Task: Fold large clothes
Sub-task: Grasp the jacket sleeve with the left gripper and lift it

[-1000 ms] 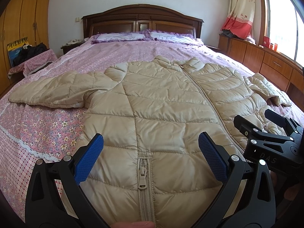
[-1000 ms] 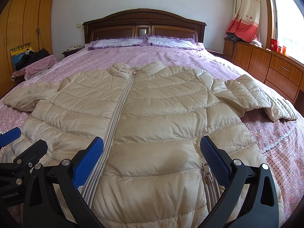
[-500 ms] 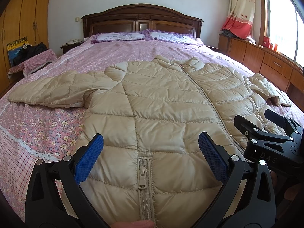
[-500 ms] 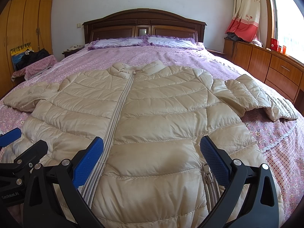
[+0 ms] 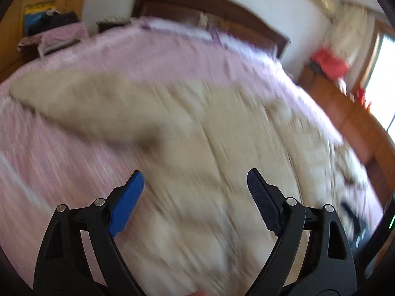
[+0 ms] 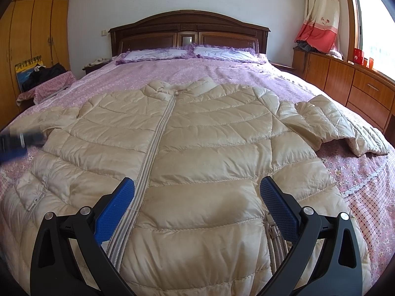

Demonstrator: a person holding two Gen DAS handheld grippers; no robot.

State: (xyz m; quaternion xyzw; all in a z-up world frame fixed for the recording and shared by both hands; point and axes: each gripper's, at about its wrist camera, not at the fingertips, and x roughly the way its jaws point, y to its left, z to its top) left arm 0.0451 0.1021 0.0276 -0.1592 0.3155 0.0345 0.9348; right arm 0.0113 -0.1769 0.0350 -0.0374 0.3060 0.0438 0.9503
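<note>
Below our right gripper [image 6: 196,204], fingers apart and empty, we note the beige quilted puffer jacket [image 6: 197,148] flat, zipped; left gripper [image 5: 195,197] closing, empty.

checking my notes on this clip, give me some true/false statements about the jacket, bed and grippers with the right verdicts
1. The beige puffer jacket lies front side up on the pink bedspread. True.
2. The jacket's front zipper is open all the way down. False: it is zipped up to the collar.
3. The right gripper is clamped on the jacket's hem. False: its jaws stand open, gripping nothing.
4. Two pillows lie at the headboard. True.
5. The left gripper holds a sleeve. False: its jaws are closing, with nothing gripped between them.
</note>
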